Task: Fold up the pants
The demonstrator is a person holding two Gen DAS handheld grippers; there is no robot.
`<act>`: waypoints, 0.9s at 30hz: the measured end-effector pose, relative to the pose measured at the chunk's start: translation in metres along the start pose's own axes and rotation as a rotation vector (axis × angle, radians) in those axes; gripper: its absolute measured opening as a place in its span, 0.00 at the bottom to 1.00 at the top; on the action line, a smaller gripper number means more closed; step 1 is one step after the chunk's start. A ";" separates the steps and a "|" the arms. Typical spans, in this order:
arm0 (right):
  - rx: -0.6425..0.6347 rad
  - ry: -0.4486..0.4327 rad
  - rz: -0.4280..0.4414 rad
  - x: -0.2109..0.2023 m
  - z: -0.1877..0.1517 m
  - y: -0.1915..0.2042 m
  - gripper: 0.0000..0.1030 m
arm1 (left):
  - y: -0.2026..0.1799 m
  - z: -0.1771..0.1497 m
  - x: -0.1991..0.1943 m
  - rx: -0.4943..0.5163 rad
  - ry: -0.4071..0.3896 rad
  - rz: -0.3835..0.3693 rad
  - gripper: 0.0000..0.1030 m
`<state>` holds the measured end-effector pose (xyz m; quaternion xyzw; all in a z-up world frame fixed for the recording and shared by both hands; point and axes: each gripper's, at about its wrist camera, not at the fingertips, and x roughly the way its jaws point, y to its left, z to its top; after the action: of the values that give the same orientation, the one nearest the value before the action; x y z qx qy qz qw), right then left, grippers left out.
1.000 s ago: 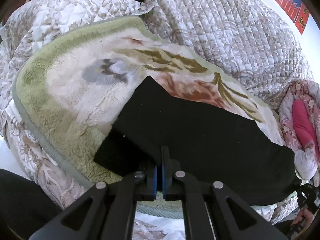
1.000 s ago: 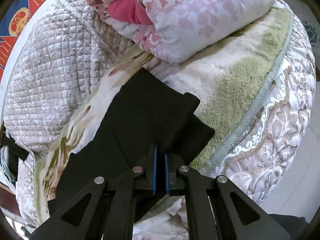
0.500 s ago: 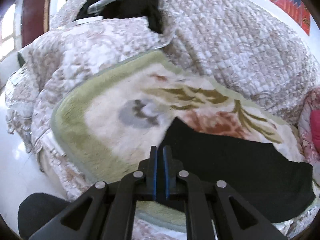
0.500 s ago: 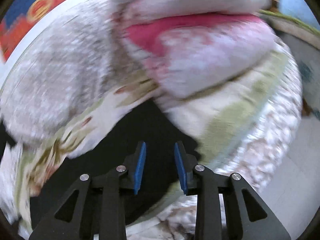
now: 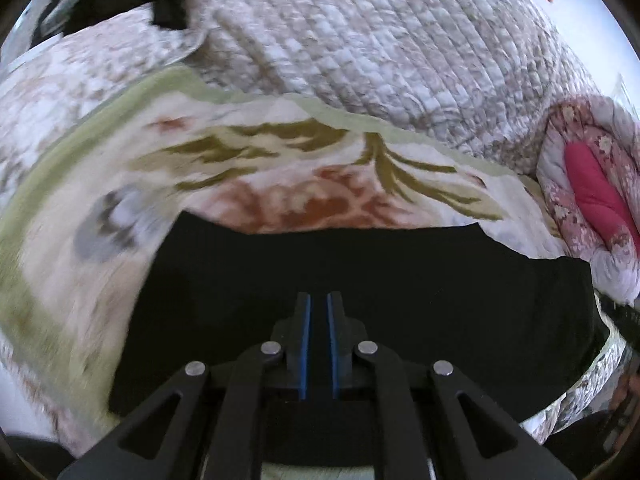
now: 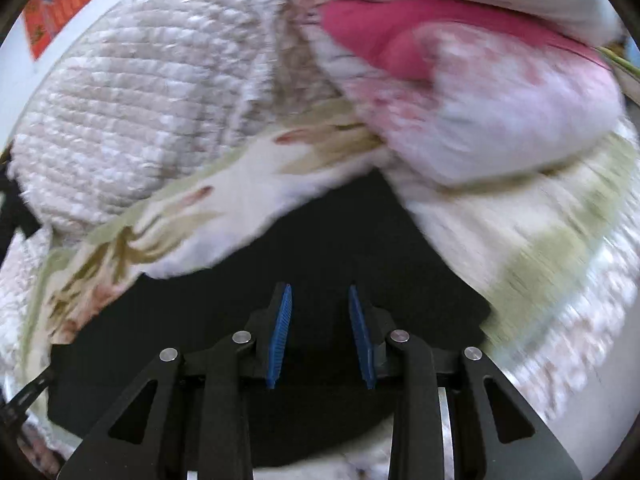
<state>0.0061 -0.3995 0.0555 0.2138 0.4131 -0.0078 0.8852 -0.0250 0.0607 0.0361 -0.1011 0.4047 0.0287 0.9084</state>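
The black pants (image 5: 380, 280) lie folded flat on a floral fleece blanket (image 5: 280, 184) on a sofa seat. My left gripper (image 5: 317, 300) hovers over the pants' near edge with a narrow gap between its blue pads and nothing in it. In the right wrist view the pants (image 6: 340, 248) fill the lower middle. My right gripper (image 6: 319, 294) is open over them and empty. Both views are motion-blurred.
A quilted beige sofa back (image 5: 380, 40) rises behind the blanket. A folded pink floral quilt (image 6: 480, 100) sits at the right end of the seat, close to the pants; it also shows in the left wrist view (image 5: 592, 192). Dark clothes (image 5: 120, 4) lie at the far left.
Both grippers have let go of the pants. The right gripper opened wide and pulled back; the left gripper parted slightly and swung to face the pants' middle.
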 end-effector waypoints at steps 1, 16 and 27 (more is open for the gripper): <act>-0.030 0.003 0.005 0.009 0.008 0.008 0.29 | -0.003 0.003 0.005 0.011 0.001 -0.001 0.09; -0.187 0.023 0.073 0.055 0.014 0.050 0.29 | 0.043 0.016 0.043 -0.090 0.015 0.101 0.10; -0.391 0.133 0.211 0.033 -0.081 0.116 0.43 | -0.007 -0.031 0.006 0.056 0.013 0.020 0.20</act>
<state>-0.0088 -0.2572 0.0286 0.0804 0.4397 0.1792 0.8764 -0.0433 0.0473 0.0126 -0.0717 0.4121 0.0256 0.9079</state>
